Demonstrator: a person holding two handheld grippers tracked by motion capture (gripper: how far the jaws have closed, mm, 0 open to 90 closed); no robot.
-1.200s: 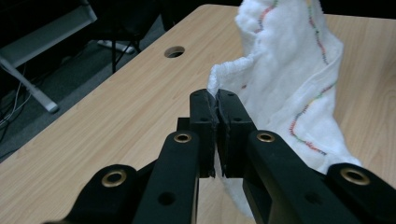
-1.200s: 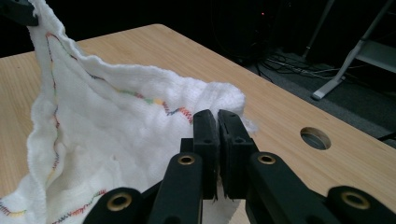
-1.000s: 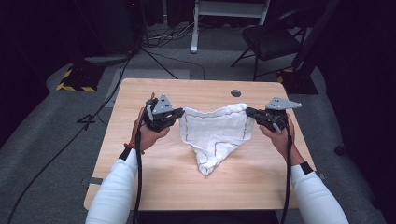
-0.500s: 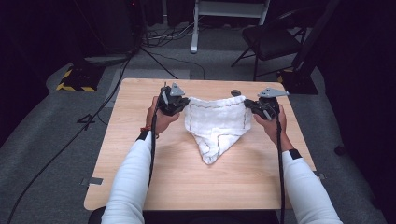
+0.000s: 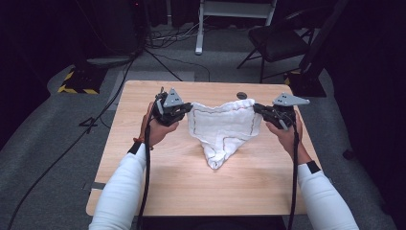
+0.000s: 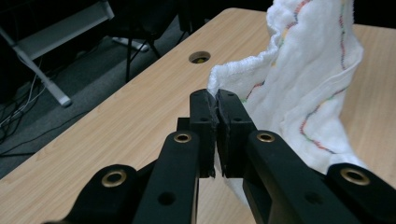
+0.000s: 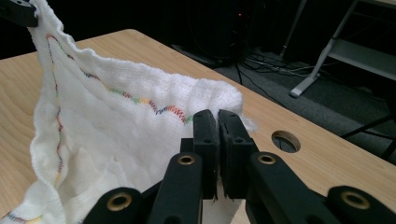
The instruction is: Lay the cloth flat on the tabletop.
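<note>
Left gripper (image 5: 186, 111) and right gripper (image 5: 257, 108) each clamped on top corner of white towel (image 5: 224, 129), lower point resting on wooden table (image 5: 158, 182).

White terry cloth (image 5: 223, 128), edged with a wavy stitched line running red, yellow, green and blue. Black jaws on the left gripper (image 6: 216, 108), brass-coloured rivets along its links; the right gripper (image 7: 217, 122) has the same black and brass. Grey three-cornered plates top both. Pale wooden table (image 5: 143, 182), light grain. White sleeves (image 5: 119, 191), black cuffs. Far left on the grey floor, a yellow-and-black striped block (image 5: 76, 82).
</note>
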